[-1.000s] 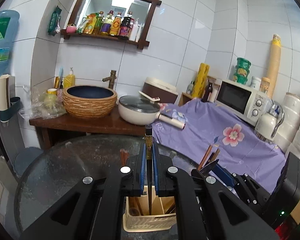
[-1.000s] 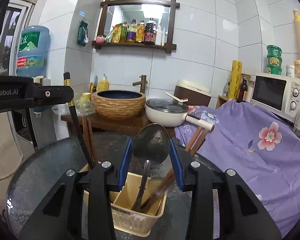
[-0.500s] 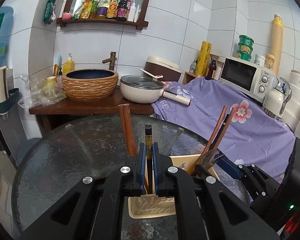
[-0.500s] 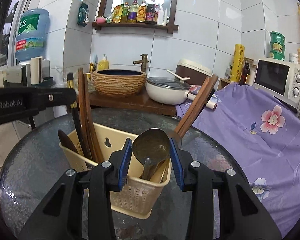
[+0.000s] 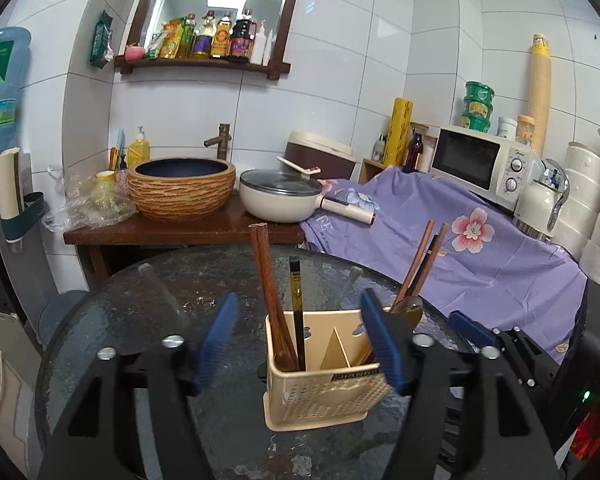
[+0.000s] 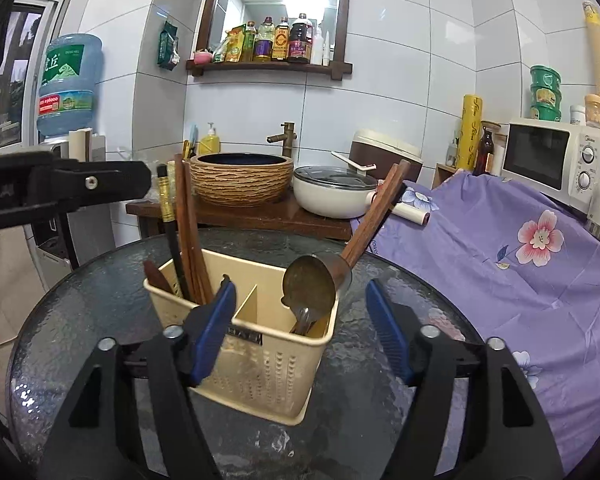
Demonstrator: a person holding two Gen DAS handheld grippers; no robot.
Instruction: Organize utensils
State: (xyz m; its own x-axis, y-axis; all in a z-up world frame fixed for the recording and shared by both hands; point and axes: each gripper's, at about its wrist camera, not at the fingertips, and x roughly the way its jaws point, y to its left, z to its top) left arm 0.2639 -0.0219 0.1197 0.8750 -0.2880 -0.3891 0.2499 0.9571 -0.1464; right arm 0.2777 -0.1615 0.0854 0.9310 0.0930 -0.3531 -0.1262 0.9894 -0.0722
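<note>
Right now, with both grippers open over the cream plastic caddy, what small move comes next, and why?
Probably lift both grippers straight up and clear. The left gripper has just opened off the black chopstick, the right gripper off the metal spoon; both stand in the cream plastic caddy, and the jaws straddle it.

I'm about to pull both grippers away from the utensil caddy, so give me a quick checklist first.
1. Left gripper open, jaws just opened, clear of the black chopstick: ok.
2. Right gripper open, jaws just opened, spoon released: ok.
3. Black chopstick standing in the caddy beside the wooden chopsticks: ok.
4. Spoon in the other compartment, bowl up: ok.
5. Caddy upright on the glass table: ok.
6. Spoon settled, won't tip out: cannot tell.
</note>
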